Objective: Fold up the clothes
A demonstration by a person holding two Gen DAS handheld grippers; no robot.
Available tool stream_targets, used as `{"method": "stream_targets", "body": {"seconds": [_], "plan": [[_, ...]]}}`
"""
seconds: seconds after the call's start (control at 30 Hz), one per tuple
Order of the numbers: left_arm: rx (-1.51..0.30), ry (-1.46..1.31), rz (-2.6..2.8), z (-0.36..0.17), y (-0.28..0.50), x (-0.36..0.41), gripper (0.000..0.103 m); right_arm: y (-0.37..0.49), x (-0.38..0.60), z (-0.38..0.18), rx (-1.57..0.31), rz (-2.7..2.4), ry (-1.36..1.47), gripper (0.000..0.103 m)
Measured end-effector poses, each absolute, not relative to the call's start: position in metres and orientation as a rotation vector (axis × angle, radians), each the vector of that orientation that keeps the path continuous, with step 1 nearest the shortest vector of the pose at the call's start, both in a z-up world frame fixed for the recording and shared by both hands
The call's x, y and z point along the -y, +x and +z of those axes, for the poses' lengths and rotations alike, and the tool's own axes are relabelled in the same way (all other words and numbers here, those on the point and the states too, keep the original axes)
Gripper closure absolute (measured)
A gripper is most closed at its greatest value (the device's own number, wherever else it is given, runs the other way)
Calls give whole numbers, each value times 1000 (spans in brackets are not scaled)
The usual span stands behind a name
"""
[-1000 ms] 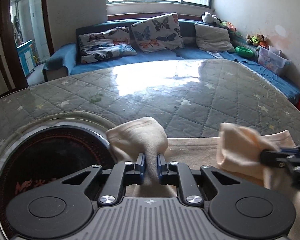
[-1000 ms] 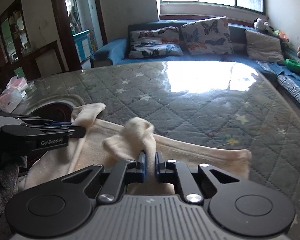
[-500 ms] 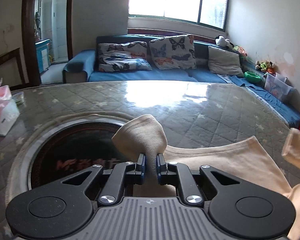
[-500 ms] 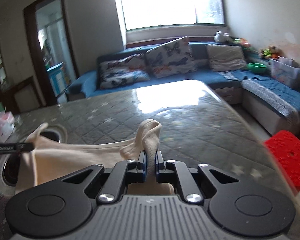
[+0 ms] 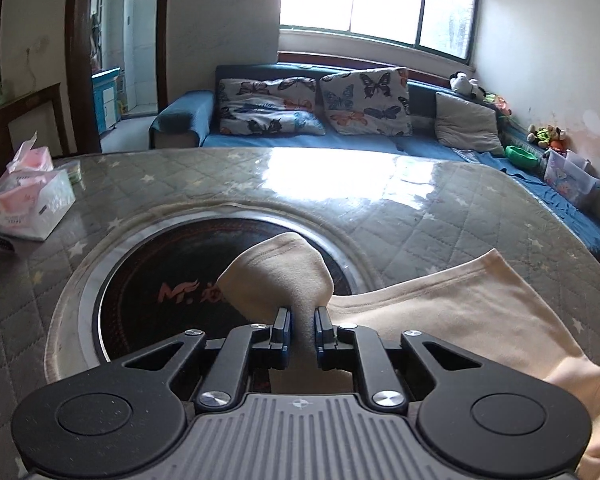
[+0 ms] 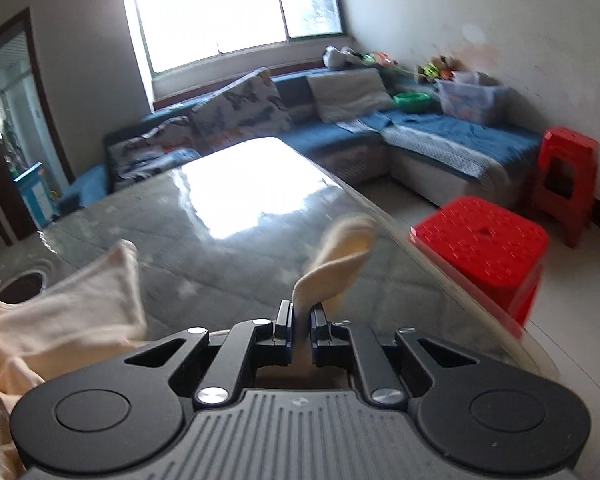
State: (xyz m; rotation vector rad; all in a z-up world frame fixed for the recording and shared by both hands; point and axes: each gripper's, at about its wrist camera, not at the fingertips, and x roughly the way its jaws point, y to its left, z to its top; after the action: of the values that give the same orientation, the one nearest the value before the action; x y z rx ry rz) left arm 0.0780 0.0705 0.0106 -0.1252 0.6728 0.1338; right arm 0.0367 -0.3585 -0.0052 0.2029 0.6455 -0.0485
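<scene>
I am stretching the cloth across the near edge of the desk, its long axis running side to side between my two hands. My left tool is clamped on one bunched corner, just over the dark round inset in the desk; its jaws have just been opening a little, yet the fabric is sitting pinched between the pads. My right tool is clamped tight on the other corner, near the desk's right edge, with the red stool just beyond. The body of the cloth is sagging onto the desk between the tools, so each hand is nearest its own end, and I judge the coming move will turn on keeping that span taut. Compared with a second ago, the tools are standing much farther apart: then the right tool was showing just beside my left one, and now it is out of the left view. The tissue box is sitting near the desk's left edge.
</scene>
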Motion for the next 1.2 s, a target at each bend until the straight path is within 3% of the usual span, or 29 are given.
{"method": "stream_targets", "body": {"seconds": [0.07, 0.23, 0.37, 0.5, 0.7, 0.87, 1.03, 1.2], "plan": [[-671, -131, 147, 11, 75, -73, 88, 36, 362, -10, -665, -68, 207, 94], [-677, -138, 167, 11, 66, -83, 88, 30, 360, -8, -661, -115, 158, 78], [-680, -142, 159, 14, 66, -82, 85, 21, 353, -1, -633, -118, 131, 77], [-680, -129, 149, 16, 76, -70, 61, 23, 343, 11, -589, -118, 104, 72], [-715, -115, 161, 4, 104, -60, 61, 23, 344, 29, -546, -140, 104, 68], [-762, -106, 181, -13, 121, -59, 65, 32, 330, 33, -580, -27, 64, 65], [-775, -98, 176, -20, 123, -56, 83, 58, 292, 30, -613, 93, 8, 63], [-767, -100, 172, -19, 121, -56, 92, 92, 248, 23, -664, 210, -44, 63]]}}
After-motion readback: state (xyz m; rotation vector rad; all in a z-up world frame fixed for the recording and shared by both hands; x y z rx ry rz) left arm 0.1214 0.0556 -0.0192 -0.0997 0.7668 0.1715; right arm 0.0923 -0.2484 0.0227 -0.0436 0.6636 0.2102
